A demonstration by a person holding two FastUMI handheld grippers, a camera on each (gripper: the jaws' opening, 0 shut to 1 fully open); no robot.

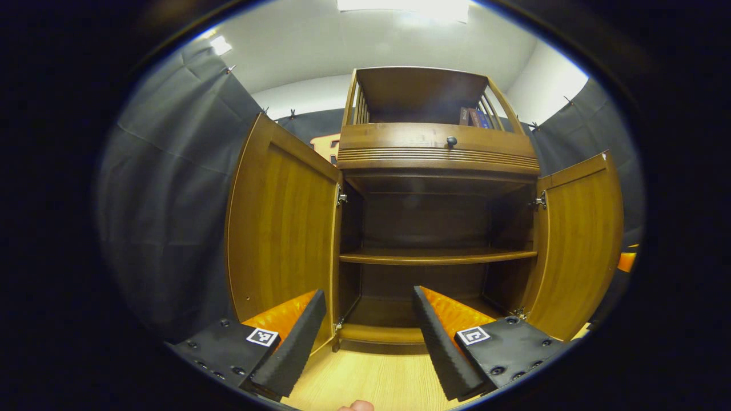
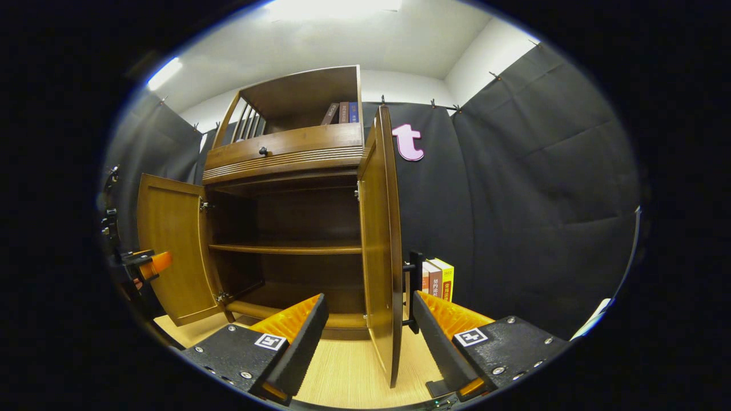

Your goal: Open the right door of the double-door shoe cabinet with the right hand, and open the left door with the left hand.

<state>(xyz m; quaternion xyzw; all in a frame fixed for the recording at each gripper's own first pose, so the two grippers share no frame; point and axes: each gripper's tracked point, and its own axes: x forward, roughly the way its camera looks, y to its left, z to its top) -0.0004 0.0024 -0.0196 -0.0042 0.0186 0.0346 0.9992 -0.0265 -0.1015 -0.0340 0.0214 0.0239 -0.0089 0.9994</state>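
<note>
The brown wooden shoe cabinet (image 1: 437, 154) faces me with both doors swung out. In the left gripper view the left door (image 1: 280, 228) stands wide open just left of my left gripper (image 1: 368, 294), whose fingers are open and empty, pointing into the cabinet's bare lower compartment. The right door (image 1: 577, 245) is open on the far side. In the right gripper view the right door (image 2: 380, 245) is seen edge-on, standing between the spread fingers of my right gripper (image 2: 368, 297) without either finger pressing on it. The left door (image 2: 171, 251) and the left gripper (image 2: 143, 262) appear far left.
One shelf (image 1: 437, 257) crosses the cabinet's inside. Above are a drawer with a dark knob (image 1: 451, 140) and an open top rack holding books (image 1: 474, 117). More books (image 2: 437, 279) stand by a black bookend right of the cabinet. Light wooden floor (image 1: 365, 377) lies in front.
</note>
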